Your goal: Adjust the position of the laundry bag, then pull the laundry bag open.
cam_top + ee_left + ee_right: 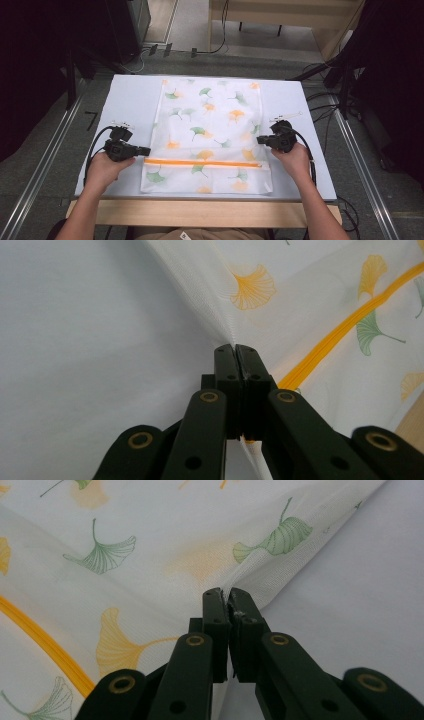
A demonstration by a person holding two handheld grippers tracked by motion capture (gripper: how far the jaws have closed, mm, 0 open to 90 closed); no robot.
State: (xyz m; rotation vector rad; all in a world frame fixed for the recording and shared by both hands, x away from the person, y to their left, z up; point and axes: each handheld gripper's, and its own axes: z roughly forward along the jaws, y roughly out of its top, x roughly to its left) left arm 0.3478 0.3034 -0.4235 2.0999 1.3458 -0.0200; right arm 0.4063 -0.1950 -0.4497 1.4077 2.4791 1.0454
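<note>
High view: white mesh laundry bag (pixel 207 135) with ginkgo-leaf print lies flat on the pale table (pixel 127 100), its orange zipper (pixel 202 163) running across near the person's edge. Left gripper (pixel 145 150) sits at the bag's left edge just above the zipper end; right gripper (pixel 260 140) at the right edge, a little farther up. Jaw tips too small here to read the grip; each hand covers the rear of its gripper. Forearms cut off by the bottom of the frame. Dark surroundings beyond the table hard to make out

Left gripper view: closes the gap. Left gripper (pixel 235 347) has its jaws pressed together on a pinch of the bag's (pixel 310 295) edge, mesh drawn up into a tented fold at the tips. Zipper (pixel 350 325) passes behind the right jaw, its near end hidden by the jaws

Right gripper view: right gripper (pixel 225 594) likewise clamped on the mesh edge of the bag (pixel 165 535), a sliver of fabric showing between the tips. Zipper (pixel 45 640) cut off at the lower left. Bare table (pixel 360 590) to the right
</note>
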